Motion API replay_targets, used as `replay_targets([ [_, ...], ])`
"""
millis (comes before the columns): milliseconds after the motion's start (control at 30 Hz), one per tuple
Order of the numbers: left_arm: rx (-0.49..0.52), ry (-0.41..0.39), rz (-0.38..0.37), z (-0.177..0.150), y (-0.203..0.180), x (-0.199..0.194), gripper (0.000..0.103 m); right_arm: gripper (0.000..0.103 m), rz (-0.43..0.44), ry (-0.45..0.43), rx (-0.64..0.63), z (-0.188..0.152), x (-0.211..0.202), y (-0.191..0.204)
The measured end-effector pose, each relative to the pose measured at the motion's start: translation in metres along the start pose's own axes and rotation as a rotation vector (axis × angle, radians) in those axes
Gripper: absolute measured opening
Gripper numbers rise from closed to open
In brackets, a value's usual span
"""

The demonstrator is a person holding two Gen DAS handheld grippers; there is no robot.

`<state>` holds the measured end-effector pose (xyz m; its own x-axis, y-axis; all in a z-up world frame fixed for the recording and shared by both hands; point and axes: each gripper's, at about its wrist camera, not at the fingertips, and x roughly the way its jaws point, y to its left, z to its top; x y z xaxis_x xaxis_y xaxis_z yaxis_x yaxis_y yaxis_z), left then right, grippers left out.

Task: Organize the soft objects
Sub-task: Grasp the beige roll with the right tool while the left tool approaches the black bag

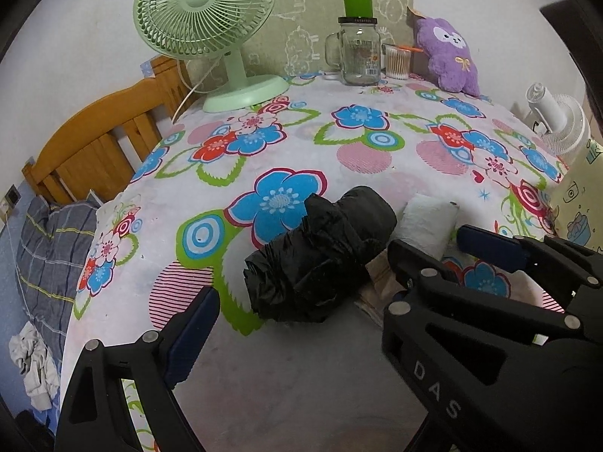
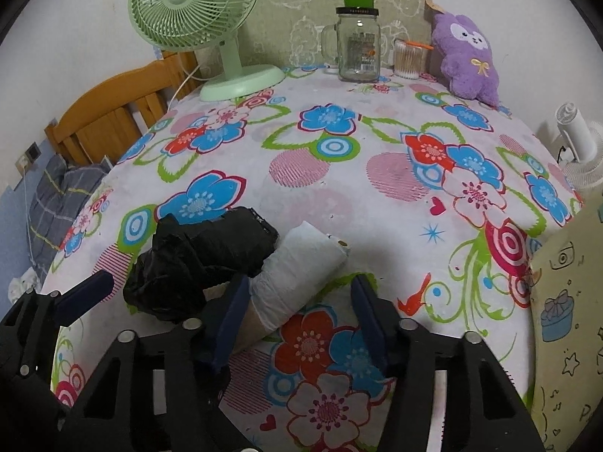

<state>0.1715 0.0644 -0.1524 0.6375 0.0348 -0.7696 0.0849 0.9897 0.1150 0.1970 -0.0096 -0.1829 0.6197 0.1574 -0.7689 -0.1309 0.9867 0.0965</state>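
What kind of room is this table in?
Probably a bedroom: a wooden headboard with plaid bedding beside the flowered table, plus a desk fan and purple plush toy.

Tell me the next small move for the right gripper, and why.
Probably slide the right gripper a little left and forward until the white roll sits squarely between its fingers, then close. The roll lies on the floral tablecloth against the black bag roll; only its near end is inside the jaws, hugging one pad, with a wide gap to the other.

"DAS" on the right tool's (image 1: 426, 233) arm.
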Motion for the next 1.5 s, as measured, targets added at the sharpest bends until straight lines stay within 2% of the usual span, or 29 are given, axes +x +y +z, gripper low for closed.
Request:
replay_targets([
  [133,0.006,0.008,0.005,0.0,-0.002,0.001,0.094,0.033,-0.014,-0.003,-0.016,0.0,0.0,-0.001],
  [333,0.023,-0.004,0.009,0.003,-0.008,0.0,0.094,0.024,-0.001,-0.005,-0.004,-0.001,-0.003,-0.008],
  [867,0.079,-0.029,0.007,0.026,-0.026,0.002,0.094,0.023,-0.028,-0.036,0.03,0.009,-0.017,-0.031],
  [1167,0.065,-0.012,-0.019,0.033,-0.026,0.018,0.093,0.023,-0.025,-0.028,0.052,0.013,-0.012,-0.038],
  [1400,0.049,0.0,-0.023,0.033,-0.026,0.027,0.083,0.023,-0.024,-0.017,0.048,0.014,-0.008,-0.037],
  [1500,0.042,-0.005,-0.027,0.033,-0.025,0.026,0.073,0.023,-0.022,-0.02,0.048,0.014,-0.008,-0.036],
])
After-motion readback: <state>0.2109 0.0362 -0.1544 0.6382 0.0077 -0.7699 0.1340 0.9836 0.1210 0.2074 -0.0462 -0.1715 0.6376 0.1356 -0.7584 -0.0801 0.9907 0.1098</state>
